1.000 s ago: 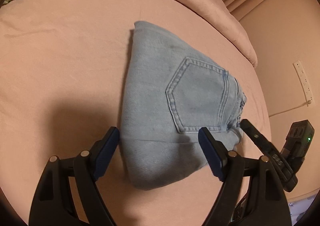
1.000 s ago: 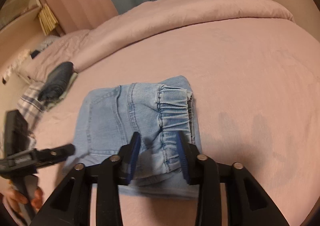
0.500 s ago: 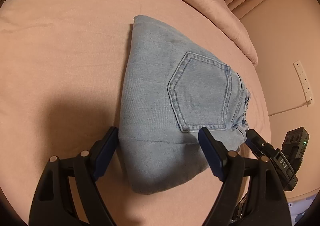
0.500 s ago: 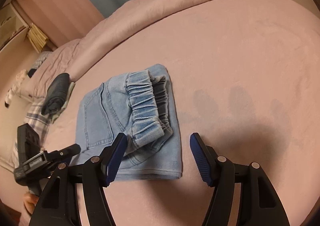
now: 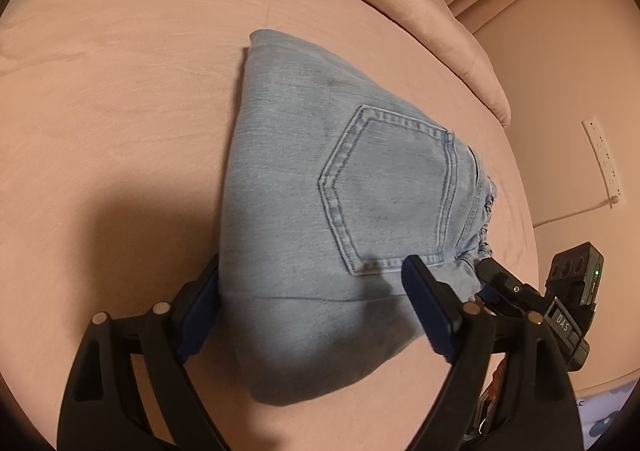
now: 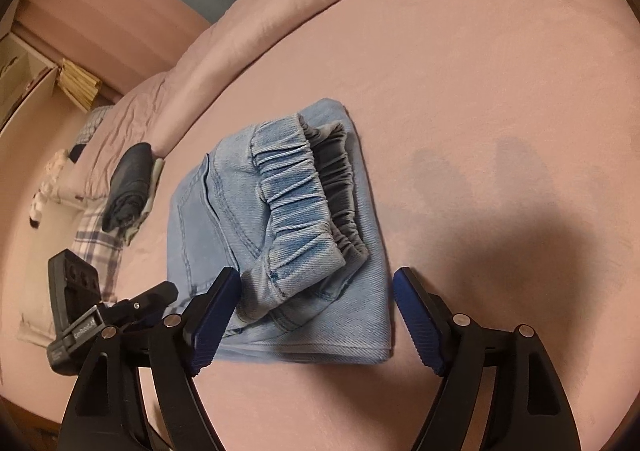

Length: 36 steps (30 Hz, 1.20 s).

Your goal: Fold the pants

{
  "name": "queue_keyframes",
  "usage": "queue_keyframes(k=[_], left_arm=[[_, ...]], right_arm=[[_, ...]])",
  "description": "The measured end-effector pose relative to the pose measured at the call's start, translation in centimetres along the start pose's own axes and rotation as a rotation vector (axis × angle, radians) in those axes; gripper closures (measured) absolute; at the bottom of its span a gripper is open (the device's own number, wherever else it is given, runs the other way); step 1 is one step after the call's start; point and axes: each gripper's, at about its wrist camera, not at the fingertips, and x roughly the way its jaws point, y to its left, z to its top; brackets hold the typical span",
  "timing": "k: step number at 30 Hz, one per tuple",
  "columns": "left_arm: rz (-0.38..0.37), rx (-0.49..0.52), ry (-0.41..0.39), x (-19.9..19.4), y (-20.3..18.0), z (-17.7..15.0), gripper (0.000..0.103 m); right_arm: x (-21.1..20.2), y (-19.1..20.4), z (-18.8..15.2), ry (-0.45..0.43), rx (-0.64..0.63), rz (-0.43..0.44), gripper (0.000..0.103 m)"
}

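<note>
Both claws first: our right gripper [image 6: 314,315] has its jaws spreading, pads clear of the cloth, nothing held; the near corner of the folded bundle lies between them. Our left gripper [image 5: 312,303] is opening wider too, straddling the near end of the bundle, and we see neither pad pinching denim, though the left pad sits just beside the edge.

We read the jeans [image 5: 340,191] as already folded: a compact light-blue packet lying flat on the pink bed [image 6: 480,91], back pocket up in the left view, elastic waistband [image 6: 304,207] stacked on top in the right view. Edges look roughly squared; the waistband layer bulges a bit and the lower layer sticks out beyond it toward the right claw.

Our judgement: folding is done or nearly done, both claws letting go. What's left, at most: a pat to flatten the bulge, or moving the packet beside the dark folded clothes [image 6: 130,187] near the pillow end.
</note>
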Motion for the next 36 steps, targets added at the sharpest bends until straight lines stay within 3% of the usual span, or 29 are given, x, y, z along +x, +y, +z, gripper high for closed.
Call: queue_keyframes(k=[10,36], left_arm=[[-0.007,0.014,0.007,0.3,0.1,0.5,0.015],[-0.027,0.042,0.016,1.3,-0.1,1.9,0.010]], right_arm=[[1.5,1.3,0.6,0.023,-0.040,-0.009,0.016],[2.8,1.6,2.0,0.026,-0.086,-0.031,0.014]])
